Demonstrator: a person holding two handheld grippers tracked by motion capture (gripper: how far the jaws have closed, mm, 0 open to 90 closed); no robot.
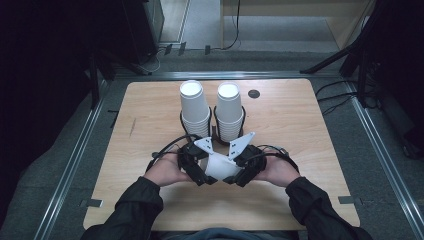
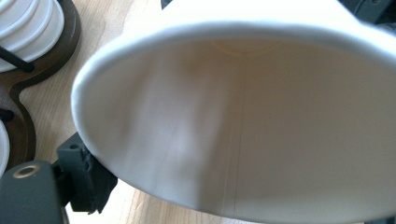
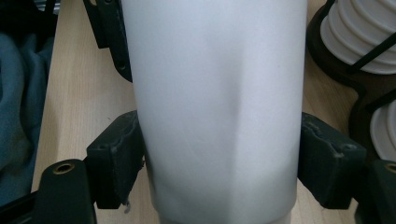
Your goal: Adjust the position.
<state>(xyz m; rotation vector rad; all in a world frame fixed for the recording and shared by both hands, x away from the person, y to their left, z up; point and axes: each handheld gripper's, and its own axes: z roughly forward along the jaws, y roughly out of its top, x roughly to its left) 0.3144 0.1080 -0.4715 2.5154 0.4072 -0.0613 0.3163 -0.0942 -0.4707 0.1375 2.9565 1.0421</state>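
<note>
A white paper cup (image 1: pixel 220 168) lies on its side just above the table, between my two grippers. My left gripper (image 1: pixel 201 169) is at its wide mouth. In the left gripper view I look into the cup (image 2: pixel 243 126), and one black pad (image 2: pixel 91 179) lies against the outside of the rim at the lower left. My right gripper (image 1: pixel 240 171) has the narrower body of the cup (image 3: pixel 215 93) between its jaws. Both pads (image 3: pixel 116 158) press on the wall, which shows a slight crease.
Two tall stacks of upside-down white cups (image 1: pixel 194 107) (image 1: pixel 229 106) stand in a dark wire holder (image 2: pixel 25 126) right behind the grippers. The wooden table (image 1: pixel 305 135) has a small black hole cover (image 1: pixel 254 93) at the back. Metal rails and floor surround it.
</note>
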